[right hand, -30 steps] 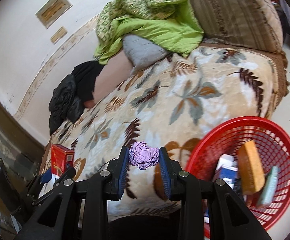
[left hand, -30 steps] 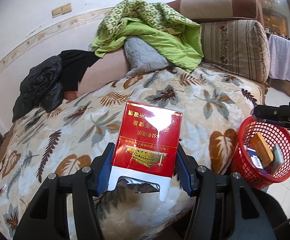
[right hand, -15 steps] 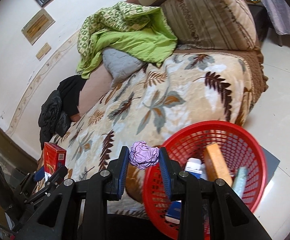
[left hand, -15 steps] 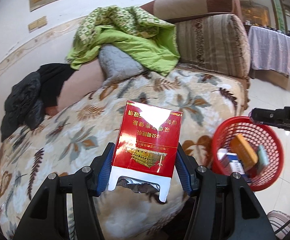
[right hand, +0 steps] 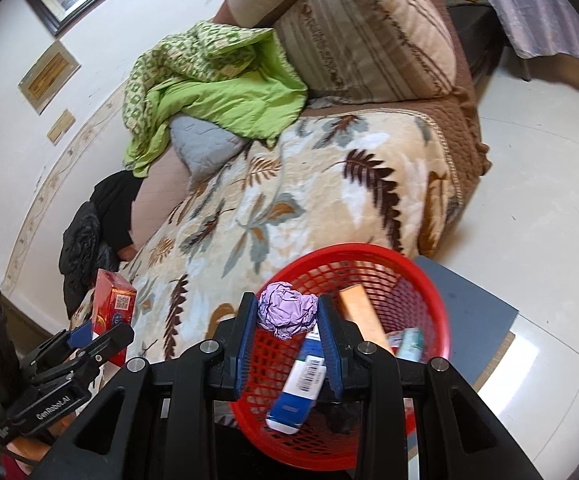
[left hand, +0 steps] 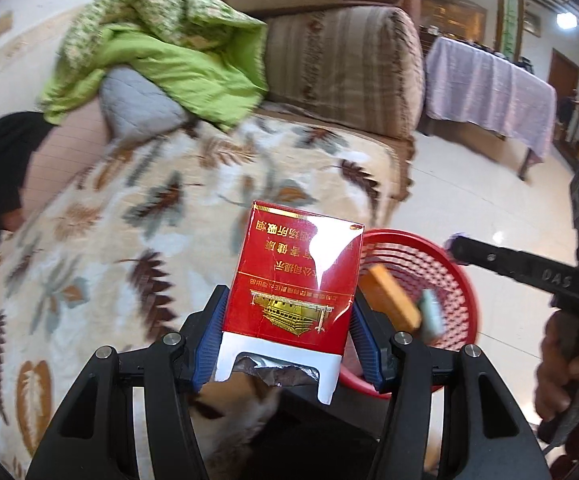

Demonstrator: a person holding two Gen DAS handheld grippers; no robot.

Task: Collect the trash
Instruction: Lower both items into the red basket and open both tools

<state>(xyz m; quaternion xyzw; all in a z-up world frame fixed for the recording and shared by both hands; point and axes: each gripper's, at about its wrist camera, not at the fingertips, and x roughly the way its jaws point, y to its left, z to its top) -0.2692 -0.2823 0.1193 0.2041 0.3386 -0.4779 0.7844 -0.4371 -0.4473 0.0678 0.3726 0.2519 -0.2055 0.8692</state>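
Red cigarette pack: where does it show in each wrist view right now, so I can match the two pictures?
Left wrist: red cigarette pack fills the centre, clamped in the left tool.
Right wrist: same pack at lower left, small, beside the sofa blanket.
Shared landmark: red basket, right of the pack in both views.

Left gripper (left hand: pixel 287 338) is clamped on the red pack (left hand: pixel 295 276), blue pads (left hand: pixel 211 342) pressed flat against both its sides, pack standing upright between the fingers. Right gripper (right hand: pixel 287 332) is pinched on the purple paper wad (right hand: pixel 287 314) right at the fingertips (held above the basket (right hand: pixel 429 292)). The right hand (left hand: pixel 569 376) wraps the gripper's handle at the left view's edge.
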